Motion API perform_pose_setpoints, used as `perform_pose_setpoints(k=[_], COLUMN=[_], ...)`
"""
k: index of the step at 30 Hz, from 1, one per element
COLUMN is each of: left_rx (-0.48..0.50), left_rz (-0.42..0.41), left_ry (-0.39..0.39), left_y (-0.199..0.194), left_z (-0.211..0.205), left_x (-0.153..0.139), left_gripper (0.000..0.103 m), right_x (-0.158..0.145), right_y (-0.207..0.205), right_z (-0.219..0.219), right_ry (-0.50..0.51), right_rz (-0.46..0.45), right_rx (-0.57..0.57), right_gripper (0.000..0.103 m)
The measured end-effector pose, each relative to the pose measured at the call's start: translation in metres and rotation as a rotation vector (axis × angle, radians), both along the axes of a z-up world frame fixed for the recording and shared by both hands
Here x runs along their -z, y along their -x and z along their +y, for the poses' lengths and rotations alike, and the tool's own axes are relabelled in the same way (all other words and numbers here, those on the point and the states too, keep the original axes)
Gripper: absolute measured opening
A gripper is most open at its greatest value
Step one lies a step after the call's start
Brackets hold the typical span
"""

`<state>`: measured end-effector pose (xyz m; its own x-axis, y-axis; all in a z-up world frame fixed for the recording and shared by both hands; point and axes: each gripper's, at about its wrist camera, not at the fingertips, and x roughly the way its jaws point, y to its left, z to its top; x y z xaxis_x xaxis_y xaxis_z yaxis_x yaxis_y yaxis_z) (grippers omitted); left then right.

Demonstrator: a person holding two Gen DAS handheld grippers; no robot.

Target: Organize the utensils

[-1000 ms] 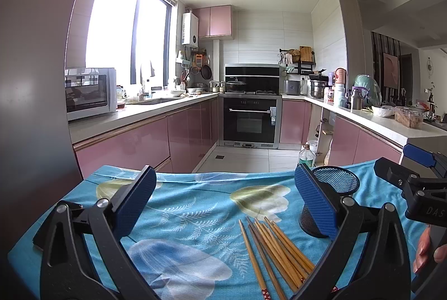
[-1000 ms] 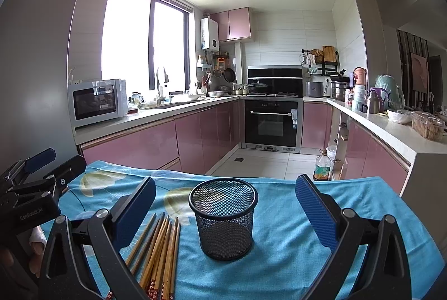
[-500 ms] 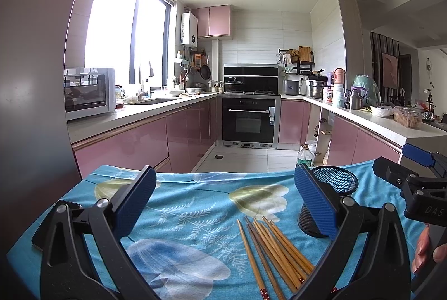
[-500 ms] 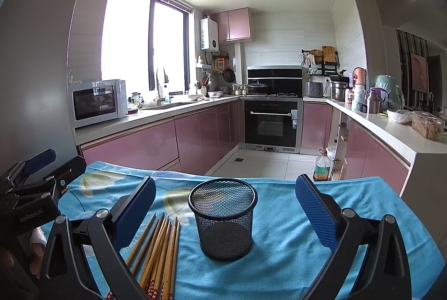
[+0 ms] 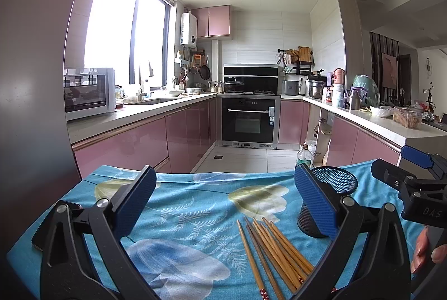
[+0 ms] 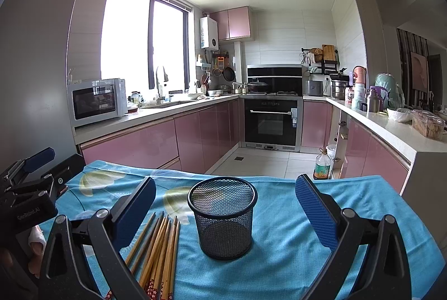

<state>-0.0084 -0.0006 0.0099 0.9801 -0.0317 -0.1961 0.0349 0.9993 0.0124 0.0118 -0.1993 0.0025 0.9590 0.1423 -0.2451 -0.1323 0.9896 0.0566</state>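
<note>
On the table point(image 6: 293, 258), brown wooden chopsticks point(image 6: 160, 249) lie lengthwise, red-patterned ends nearest, beside an upright mesh cup point(image 6: 223, 219); both claws released.

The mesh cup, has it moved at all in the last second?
No. In the right wrist view the mesh cup stands at the same spot beside the chopsticks on the tablecloth.

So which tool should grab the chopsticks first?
Probably the left tool. It is open, and the chopsticks lie between its fingers. The right tool is open around the mesh cup, with the chopsticks off to its side.
</note>
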Motion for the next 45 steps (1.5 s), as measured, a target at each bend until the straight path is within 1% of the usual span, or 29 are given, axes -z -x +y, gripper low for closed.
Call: perform_pose_setpoints(k=[34, 41, 45], left_rx=[0.006, 0.013, 0.035], left_rz=[0.006, 0.034, 0.081], left_ry=[-0.003, -0.006, -0.012], left_y=[-0.003, -0.007, -0.013], left_z=[-0.003, 0.002, 0.006], left_x=[0.002, 0.009, 0.015], left_gripper=[0.097, 0.097, 0.097], right_x=[-0.001, 0.004, 0.013], right_y=[-0.001, 0.002, 0.002], right_z=[0.0, 0.006, 0.009], right_ry=[-0.001, 0.021, 0.017], right_rz=[0.013, 0.048, 0.109], right_rx=[-0.02, -0.072, -0.142], right_gripper=[0.097, 0.097, 0.097])
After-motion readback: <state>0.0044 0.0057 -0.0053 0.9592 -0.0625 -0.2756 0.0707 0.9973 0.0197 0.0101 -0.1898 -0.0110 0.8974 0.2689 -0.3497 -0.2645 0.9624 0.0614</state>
